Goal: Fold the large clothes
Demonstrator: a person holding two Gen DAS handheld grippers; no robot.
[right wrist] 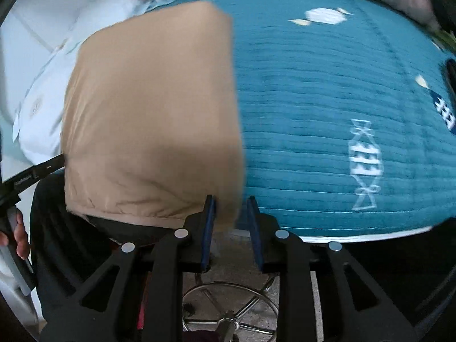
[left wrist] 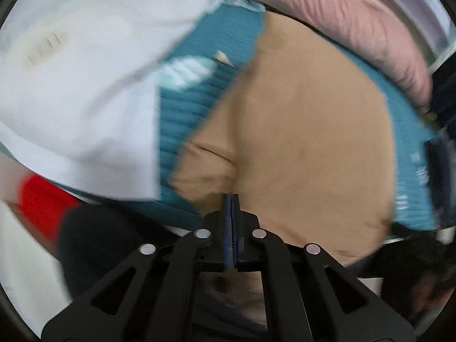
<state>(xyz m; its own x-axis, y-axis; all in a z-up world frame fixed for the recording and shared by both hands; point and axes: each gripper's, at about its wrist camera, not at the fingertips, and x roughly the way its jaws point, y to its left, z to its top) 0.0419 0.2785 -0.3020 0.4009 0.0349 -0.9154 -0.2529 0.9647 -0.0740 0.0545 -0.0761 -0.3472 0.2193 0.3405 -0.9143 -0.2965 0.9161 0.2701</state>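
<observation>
A tan garment (left wrist: 299,128) lies folded on a teal quilted bed cover (left wrist: 193,99). My left gripper (left wrist: 231,198) is shut on a bunched edge of it, and creases run from the blue pads into the cloth. In the right wrist view the tan garment (right wrist: 154,99) is a blurred block left of centre, with its near hem raised over the bed's front edge. My right gripper (right wrist: 229,199) holds its jaws a little apart around the garment's near right corner. That corner lies against the left pad (right wrist: 210,213). Blur hides its contact with the right pad.
A white printed sheet (left wrist: 71,85) lies left of the garment and a pink quilt (left wrist: 342,14) lies behind it. The teal cover (right wrist: 327,85) stretches away to the right. Below the bed edge are dark trousers (right wrist: 65,242), a hand (right wrist: 20,233) and a chrome stool base (right wrist: 228,313).
</observation>
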